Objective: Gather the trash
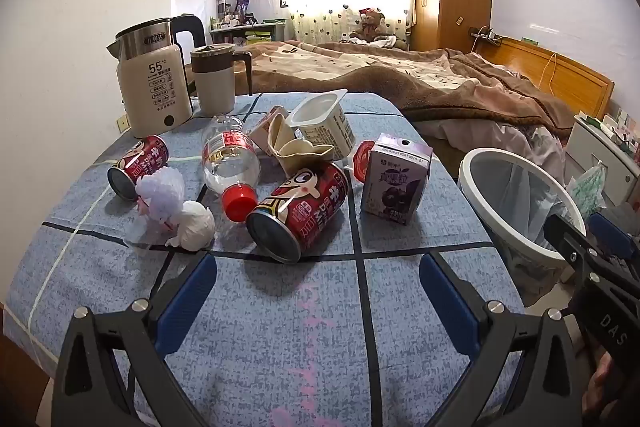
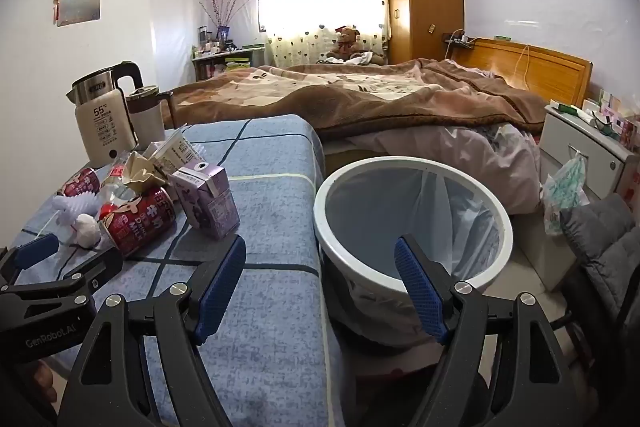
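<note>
Trash lies on the blue checked table (image 1: 280, 327): a big red milk can (image 1: 300, 211), a smaller red can (image 1: 136, 163), a clear bottle (image 1: 230, 163) with a red cap, a white yogurt cup (image 1: 324, 123), a purple juice carton (image 1: 394, 179), crumpled beige paper (image 1: 296, 147) and a white paper ball (image 1: 196, 219). My left gripper (image 1: 318, 291) is open just short of the big can, with nothing between its fingers. My right gripper (image 2: 320, 283) is open over the table edge and the rim of the white lined bin (image 2: 412, 163), holding nothing. The carton (image 2: 208, 203) shows on its left.
A kettle (image 1: 156, 87) and a lidded mug (image 1: 216, 75) stand at the table's far left. A bed with a brown blanket (image 2: 360, 95) lies behind. Right of the bin are a nightstand (image 2: 580, 147), a hanging plastic bag (image 2: 564, 191) and a grey jacket (image 2: 600, 239).
</note>
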Demonstrator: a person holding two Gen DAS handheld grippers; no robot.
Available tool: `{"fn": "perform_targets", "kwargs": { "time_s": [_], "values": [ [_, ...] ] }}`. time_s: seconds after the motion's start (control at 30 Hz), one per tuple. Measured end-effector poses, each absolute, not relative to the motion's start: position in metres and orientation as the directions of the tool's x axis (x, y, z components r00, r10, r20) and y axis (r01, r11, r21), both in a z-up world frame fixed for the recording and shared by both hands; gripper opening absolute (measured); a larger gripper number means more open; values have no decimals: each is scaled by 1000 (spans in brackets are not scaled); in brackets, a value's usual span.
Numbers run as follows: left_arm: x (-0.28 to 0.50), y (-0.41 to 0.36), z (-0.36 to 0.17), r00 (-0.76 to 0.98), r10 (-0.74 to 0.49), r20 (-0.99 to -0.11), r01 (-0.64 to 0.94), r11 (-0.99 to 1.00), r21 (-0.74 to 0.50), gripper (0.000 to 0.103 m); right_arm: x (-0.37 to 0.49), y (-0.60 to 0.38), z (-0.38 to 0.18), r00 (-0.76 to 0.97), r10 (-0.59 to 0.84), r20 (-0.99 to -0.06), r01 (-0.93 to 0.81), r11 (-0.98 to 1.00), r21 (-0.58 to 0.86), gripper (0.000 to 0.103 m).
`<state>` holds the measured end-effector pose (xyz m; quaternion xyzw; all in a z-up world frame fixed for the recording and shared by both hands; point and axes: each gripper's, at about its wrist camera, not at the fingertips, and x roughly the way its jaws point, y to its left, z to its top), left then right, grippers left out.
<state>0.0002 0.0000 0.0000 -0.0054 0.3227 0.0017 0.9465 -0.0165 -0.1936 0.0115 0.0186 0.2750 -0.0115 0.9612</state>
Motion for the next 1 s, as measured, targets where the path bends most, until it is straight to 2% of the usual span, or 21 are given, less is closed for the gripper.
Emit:
{"fn": "perform_targets", "kwargs": {
  "time_s": [1.0],
  "values": [
    [-7,-1,8,795,-7,-606,-5,1000,-18,102,-22,-198,15,851,-2,-525,37,998,58,77]
  ]
}}
